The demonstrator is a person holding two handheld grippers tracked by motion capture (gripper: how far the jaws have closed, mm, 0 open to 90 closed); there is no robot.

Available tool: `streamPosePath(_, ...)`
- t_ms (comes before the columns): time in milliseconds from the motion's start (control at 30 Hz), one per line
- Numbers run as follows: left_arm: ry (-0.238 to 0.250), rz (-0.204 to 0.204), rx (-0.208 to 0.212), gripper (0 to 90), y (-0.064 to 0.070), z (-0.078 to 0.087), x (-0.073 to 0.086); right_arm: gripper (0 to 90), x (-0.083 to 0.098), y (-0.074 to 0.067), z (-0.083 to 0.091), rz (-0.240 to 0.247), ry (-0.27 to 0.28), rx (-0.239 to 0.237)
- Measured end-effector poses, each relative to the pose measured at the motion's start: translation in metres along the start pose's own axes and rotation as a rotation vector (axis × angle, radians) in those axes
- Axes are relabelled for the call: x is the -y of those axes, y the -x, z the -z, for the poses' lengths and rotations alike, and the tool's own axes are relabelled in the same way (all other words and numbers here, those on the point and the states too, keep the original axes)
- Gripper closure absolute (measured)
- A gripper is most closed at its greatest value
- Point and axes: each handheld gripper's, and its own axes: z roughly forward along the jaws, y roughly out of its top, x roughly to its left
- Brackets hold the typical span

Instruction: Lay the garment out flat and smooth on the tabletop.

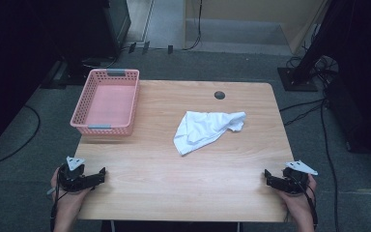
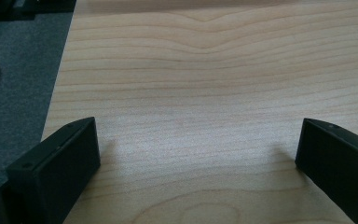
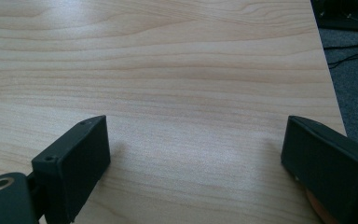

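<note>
A light wooden table [image 1: 174,183] with a small dark round cable hole [image 1: 219,94] near its far edge. A crumpled white cloth [image 1: 205,129] lies near the middle, just this side of that hole. A pink plastic basket [image 1: 107,101] sits well left of the cloth, at the far left corner.

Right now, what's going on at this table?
A person sits at the wooden table with a hand-held gripper in each hand. The left hand-held gripper rests at the near left corner, the right hand-held gripper at the near right corner, both with jaws open and nothing between them. A crumpled white cloth lies untouched in the middle of the table, and an empty pink basket sits at the far left. Neither gripper is near the cloth yet.
</note>
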Motion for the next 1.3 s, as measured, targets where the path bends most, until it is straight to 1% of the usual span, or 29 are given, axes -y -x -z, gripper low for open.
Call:
streamPosePath(133,0.0,0.001,-0.002,0.0,0.0,0.0,0.0,4.3,0.0,0.0,0.0,0.003,-0.005,-0.014)
streamPosePath(200,0.0,0.003,-0.004,0.0,0.001,0.0,0.0,4.2,0.0,0.0,0.0,-0.001,-0.004,-0.022)
streamPosePath(400,0.0,0.007,-0.008,0.0,0.001,0.0,0.0,4.1,0.0,0.001,0.002,-0.03,0.004,-0.053)
streamPosePath(500,0.0,0.008,-0.009,0.0,0.001,0.0,0.0,4.1,-0.002,0.0,0.002,-0.056,0.015,-0.055)
streamPosePath(633,0.001,0.008,-0.009,0.0,0.001,0.0,0.0,4.3,-0.009,-0.004,0.002,-0.071,0.037,-0.058)
streamPosePath(733,0.0,0.008,-0.009,0.0,0.001,0.0,0.0,4.4,-0.015,-0.01,0.004,-0.063,0.052,-0.056)
streamPosePath(933,0.001,0.008,-0.008,0.0,0.001,0.0,0.0,4.9,-0.031,-0.019,0.007,-0.055,0.081,-0.068)
streamPosePath(1033,0.0,0.007,-0.009,0.0,0.001,0.0,0.0,5.2,-0.037,-0.024,0.006,-0.045,0.081,-0.069)
streamPosePath(1100,-0.001,0.006,-0.008,0.0,0.001,0.0,0.0,5.5,-0.042,-0.029,0.005,-0.037,0.083,-0.074)
streamPosePath(1133,0.0,0.007,-0.008,0.0,0.002,0.0,0.0,5.6,-0.045,-0.032,0.004,-0.04,0.086,-0.079)
streamPosePath(1300,0.0,0.007,-0.008,0.0,0.002,0.0,0.0,5.6,-0.058,-0.047,0.0,-0.005,0.085,-0.097)
